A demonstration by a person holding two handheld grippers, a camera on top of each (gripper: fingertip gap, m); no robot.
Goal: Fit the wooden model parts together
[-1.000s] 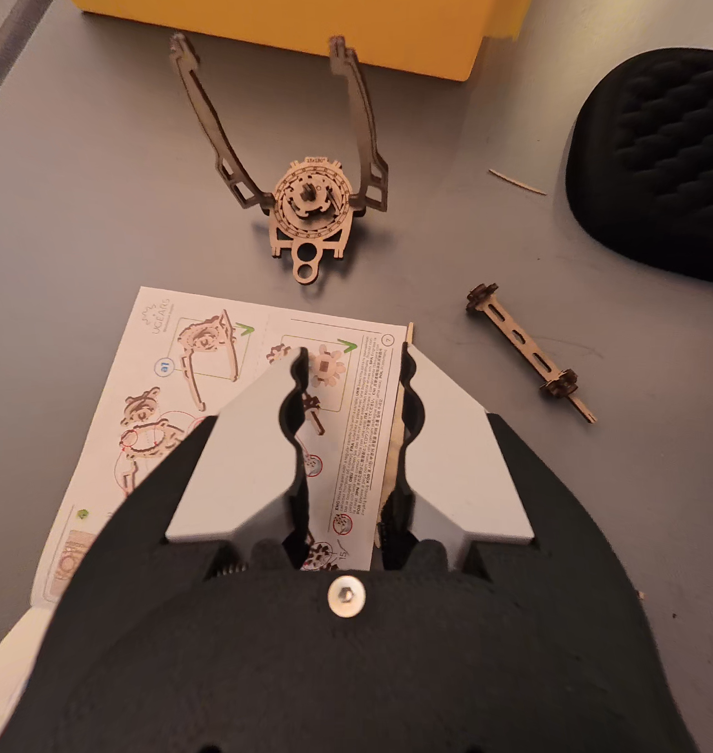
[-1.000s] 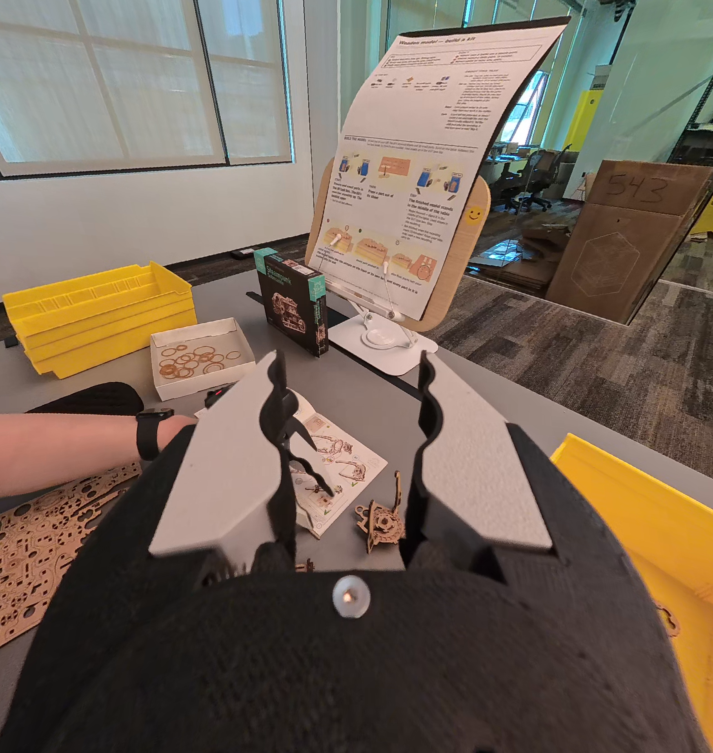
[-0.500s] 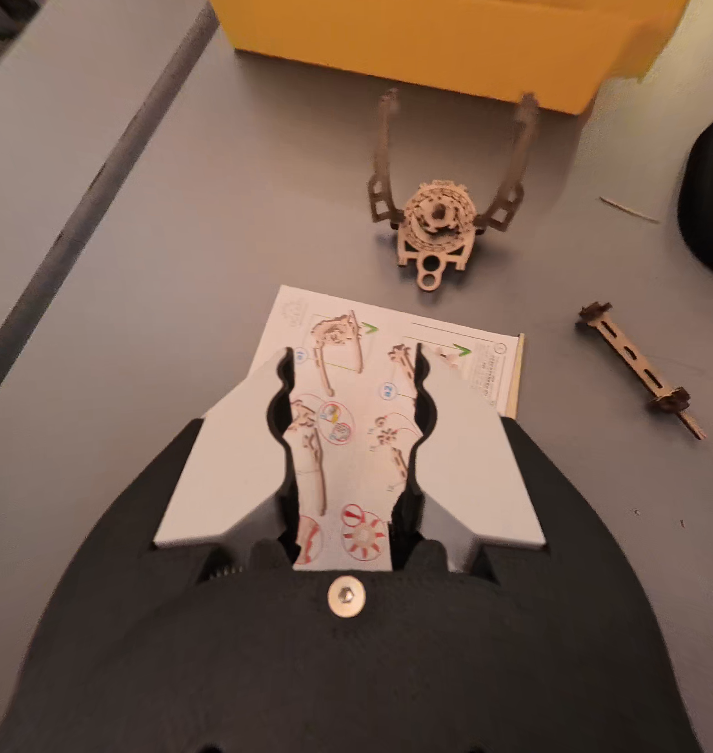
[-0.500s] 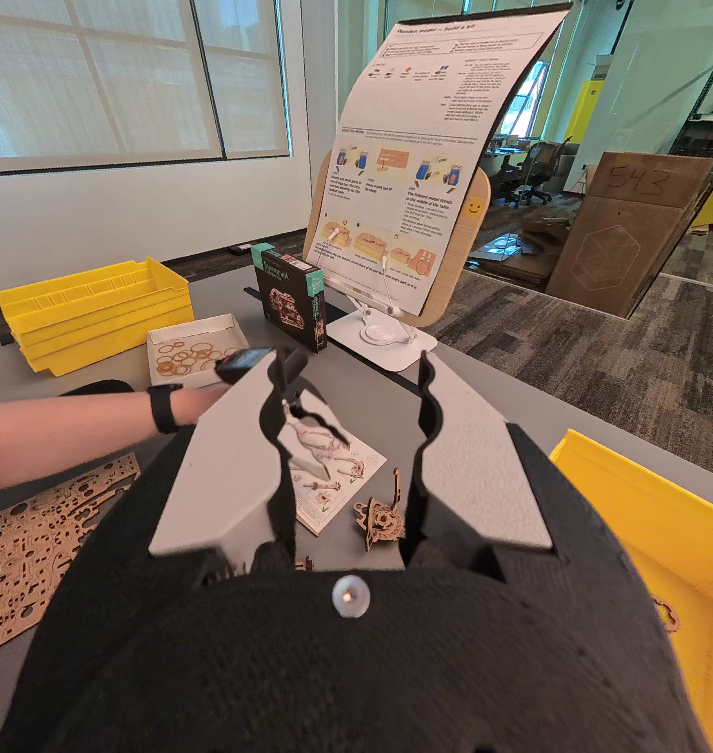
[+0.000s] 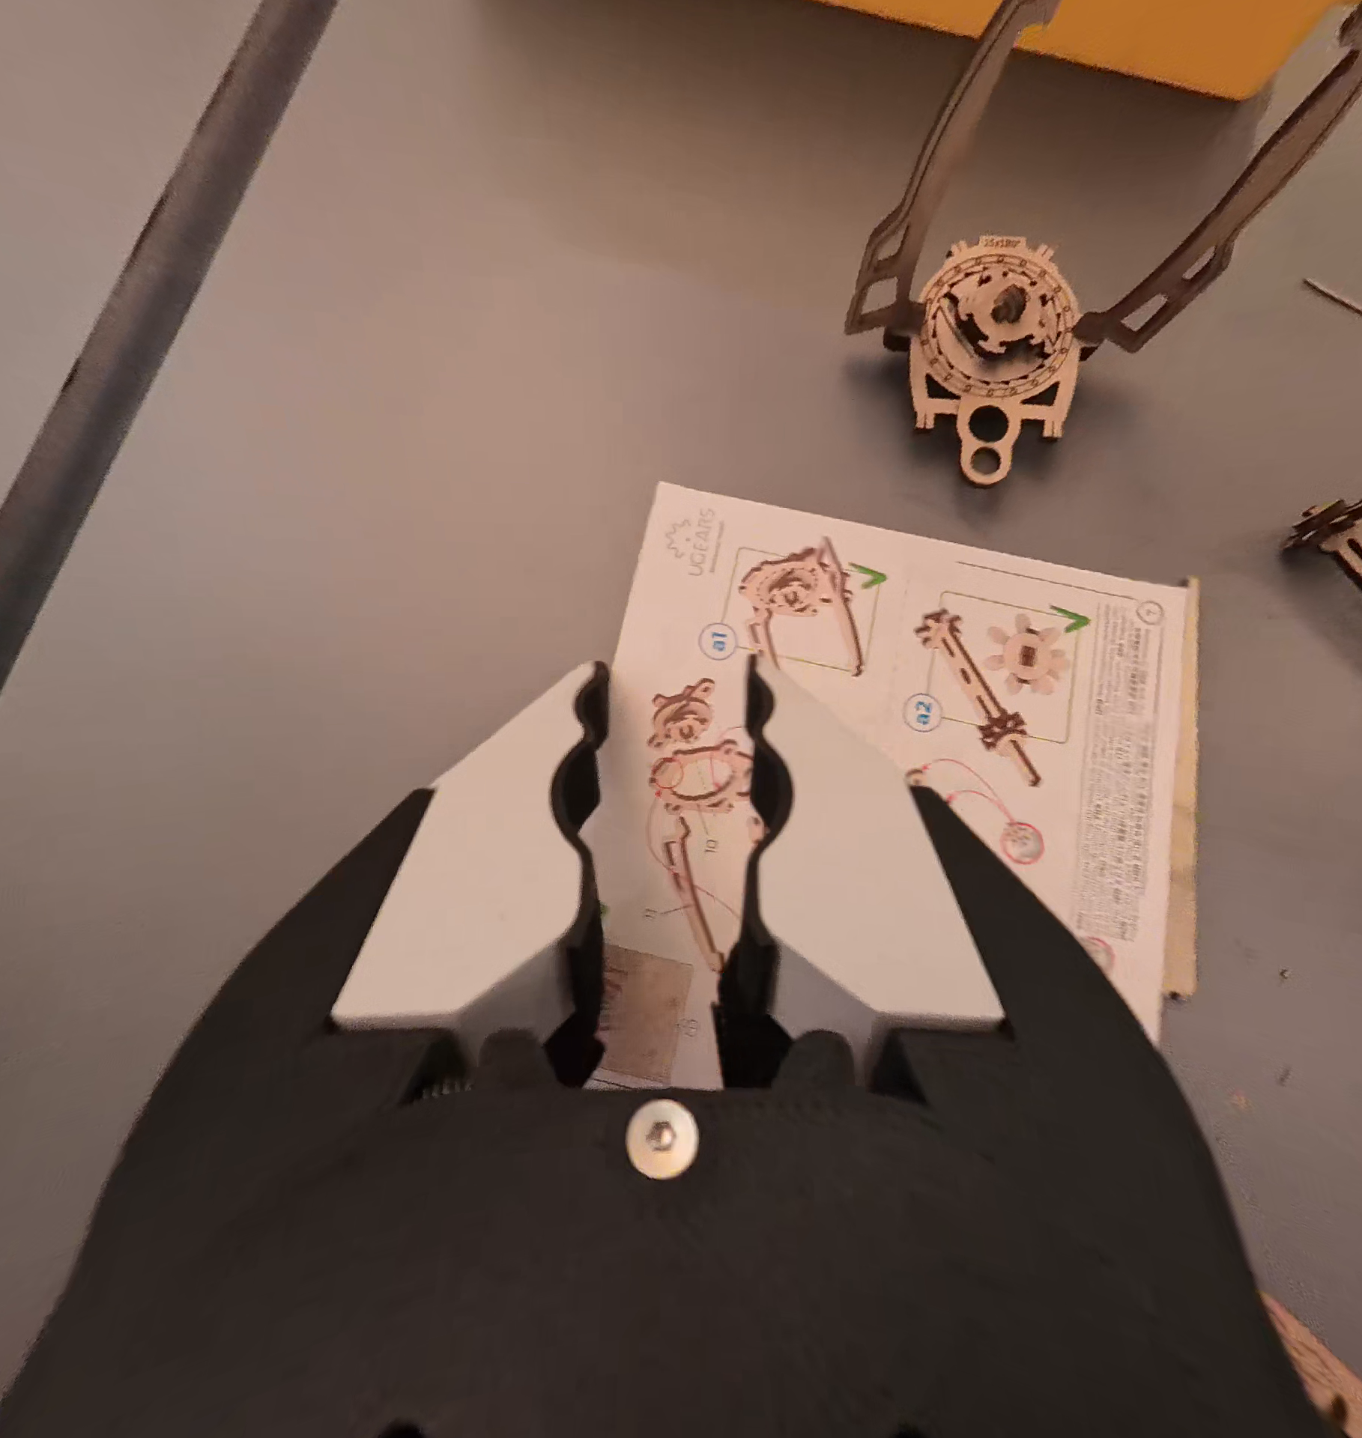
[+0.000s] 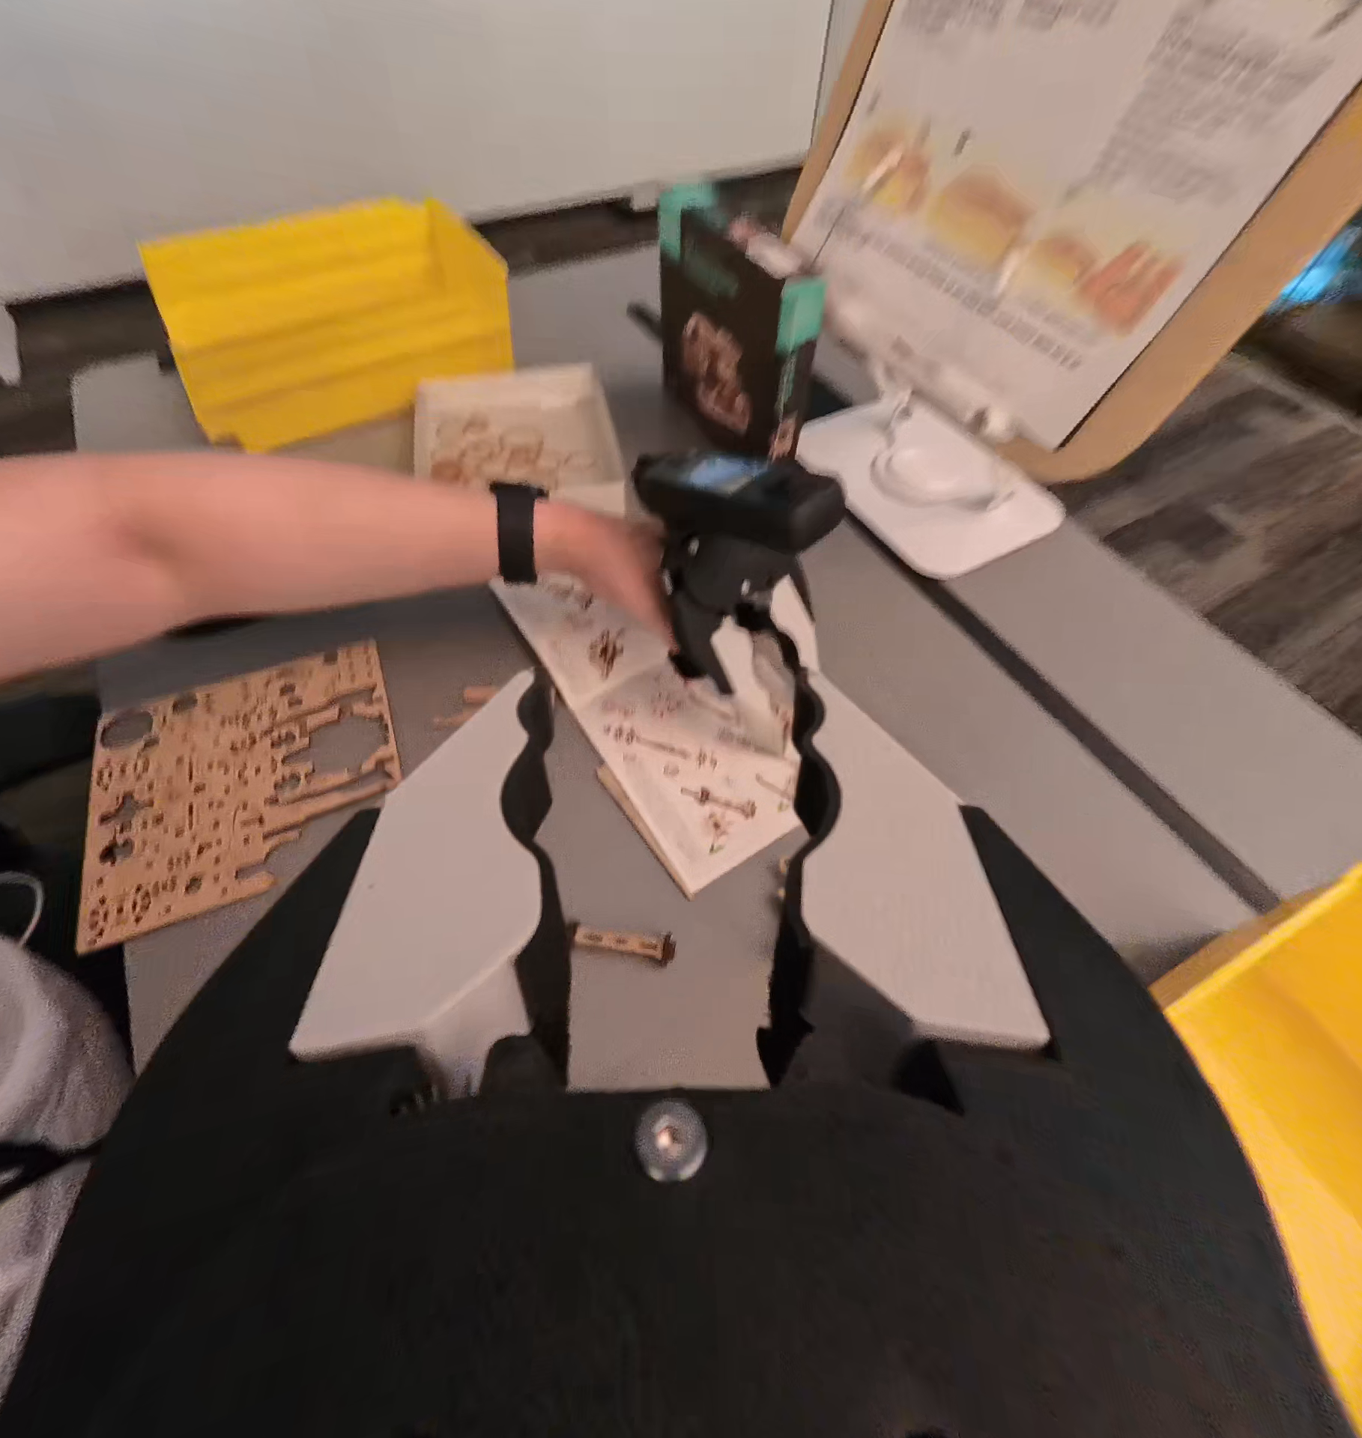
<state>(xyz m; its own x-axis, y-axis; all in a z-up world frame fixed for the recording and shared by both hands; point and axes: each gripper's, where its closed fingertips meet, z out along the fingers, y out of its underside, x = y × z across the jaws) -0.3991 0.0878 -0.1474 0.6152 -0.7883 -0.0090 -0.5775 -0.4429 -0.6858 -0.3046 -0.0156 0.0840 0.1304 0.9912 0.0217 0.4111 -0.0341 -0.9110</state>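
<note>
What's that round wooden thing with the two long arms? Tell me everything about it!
The round wooden model is a half-built piece of thin, pale laser-cut wood. Its front is a toothed disc with ringed marks and a dark hub, with a small two-holed tab below. Two dark slotted arms sweep up and outward toward the yellow bin. It stands on the grey table, beyond the instruction booklet. Nothing grips it.

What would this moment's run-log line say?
left gripper: open, over booklet | right gripper: open, empty | wheel frame, rod: on table
</note>
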